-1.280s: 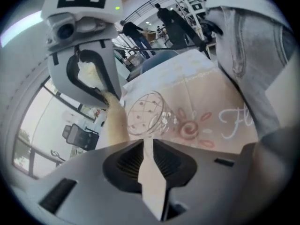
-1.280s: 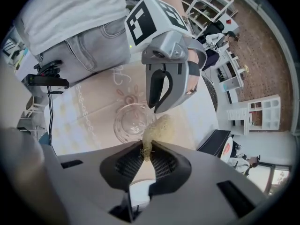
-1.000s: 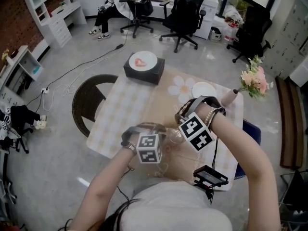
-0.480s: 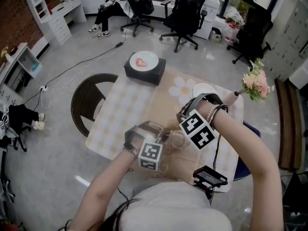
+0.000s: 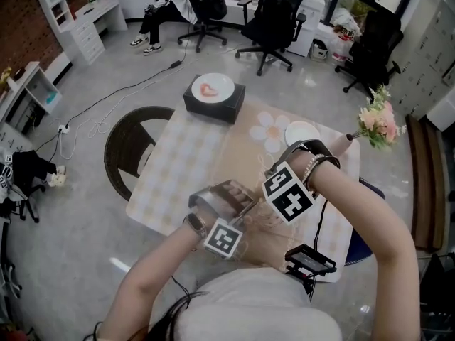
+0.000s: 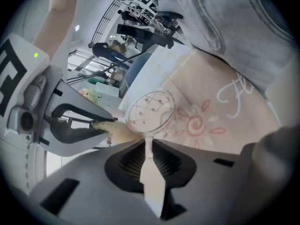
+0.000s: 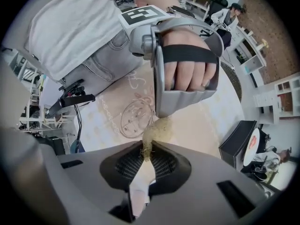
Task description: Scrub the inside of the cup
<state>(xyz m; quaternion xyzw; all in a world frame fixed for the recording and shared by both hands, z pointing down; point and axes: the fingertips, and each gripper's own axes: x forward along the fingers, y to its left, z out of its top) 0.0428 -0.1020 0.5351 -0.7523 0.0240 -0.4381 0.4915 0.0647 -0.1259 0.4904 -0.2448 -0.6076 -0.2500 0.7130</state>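
Left tongs (image 6: 149, 146) are nearly closed, pinching the thin wall of the clear cup (image 6: 150, 109) at its edge. Right tongs (image 7: 147, 156) are clamped on a yellowish scrubber (image 7: 157, 128) and point straight down. The scrubber sticks out past the jaws.

The cup is held up off the table (image 5: 185, 155), over the near edge and right of its middle. It is tipped over, so its round outline faces the left gripper view. It has a thin line-and-dot pattern on it. The scrubber tip sits at the cup's rim, on the side toward the right tongs. Can't tell if it is inside the cup. The two tongs are close together, right one above and beside the left.

A beige cloth with pink flower print lies under the cup.

A black box (image 5: 226, 109) stands at the far edge with a white plate (image 5: 212, 89) on top, red mark on the plate. A second white plate (image 5: 301, 132) lies toward the right edge. A vase (image 5: 340, 145) with pink flowers (image 5: 377, 119) is at the far right corner. A black gadget (image 5: 311, 260) is at the near right corner.
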